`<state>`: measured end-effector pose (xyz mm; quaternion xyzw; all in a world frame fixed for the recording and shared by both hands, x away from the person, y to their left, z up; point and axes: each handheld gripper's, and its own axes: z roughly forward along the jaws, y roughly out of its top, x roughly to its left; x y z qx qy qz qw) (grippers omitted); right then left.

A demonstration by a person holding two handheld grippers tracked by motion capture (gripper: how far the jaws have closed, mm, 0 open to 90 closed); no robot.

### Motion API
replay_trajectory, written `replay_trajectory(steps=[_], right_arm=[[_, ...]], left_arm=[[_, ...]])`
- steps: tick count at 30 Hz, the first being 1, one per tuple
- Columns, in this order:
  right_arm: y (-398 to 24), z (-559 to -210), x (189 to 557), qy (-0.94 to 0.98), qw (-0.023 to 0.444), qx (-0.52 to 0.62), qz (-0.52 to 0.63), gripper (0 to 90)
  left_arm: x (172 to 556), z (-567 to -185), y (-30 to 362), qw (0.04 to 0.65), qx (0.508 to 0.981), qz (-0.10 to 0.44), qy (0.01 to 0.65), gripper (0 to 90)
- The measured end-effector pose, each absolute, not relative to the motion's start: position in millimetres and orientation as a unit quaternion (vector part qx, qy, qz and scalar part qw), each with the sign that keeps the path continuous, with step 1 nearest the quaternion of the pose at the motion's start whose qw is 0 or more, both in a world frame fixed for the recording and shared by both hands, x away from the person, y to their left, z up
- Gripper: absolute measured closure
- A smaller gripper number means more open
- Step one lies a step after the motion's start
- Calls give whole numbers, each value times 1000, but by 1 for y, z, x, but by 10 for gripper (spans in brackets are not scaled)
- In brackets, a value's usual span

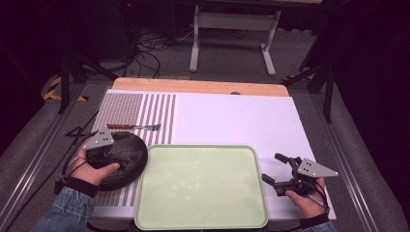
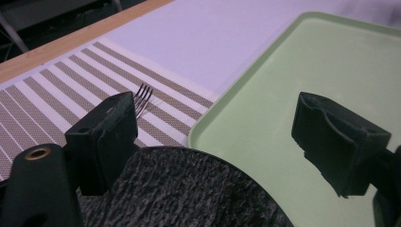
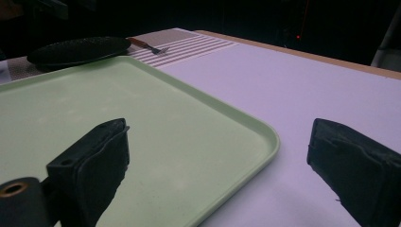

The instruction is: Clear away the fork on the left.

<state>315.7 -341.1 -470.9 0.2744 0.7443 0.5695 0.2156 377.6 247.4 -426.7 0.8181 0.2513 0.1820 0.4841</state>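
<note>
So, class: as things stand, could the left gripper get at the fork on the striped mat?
Probably yes. The left gripper, jaws apart over the dark plate, has bare striped mat between it and the fork; nothing blocks it.

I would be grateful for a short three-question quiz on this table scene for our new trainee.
1. True or false: the fork lies on the green tray.
2. Which gripper hovers over the dark plate?
3. Multiple choice: the right gripper is A) shut on the fork, B) open beside the tray, C) pressing on the plate.

Key: 1. False, it lies on the striped mat. 2. The left gripper, jaws apart. 3. B.
</note>
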Motion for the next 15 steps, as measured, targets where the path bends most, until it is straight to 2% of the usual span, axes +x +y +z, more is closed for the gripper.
replay_trajectory(steps=[6,15], right_arm=[[-341,-471,316,745,214,274,570,70],[-342,-471,316,743,215,274,571,70]], left_arm=[[392,-417,249,462,833,178,248,194],[420,-404,255,430,847,173,259,152]])
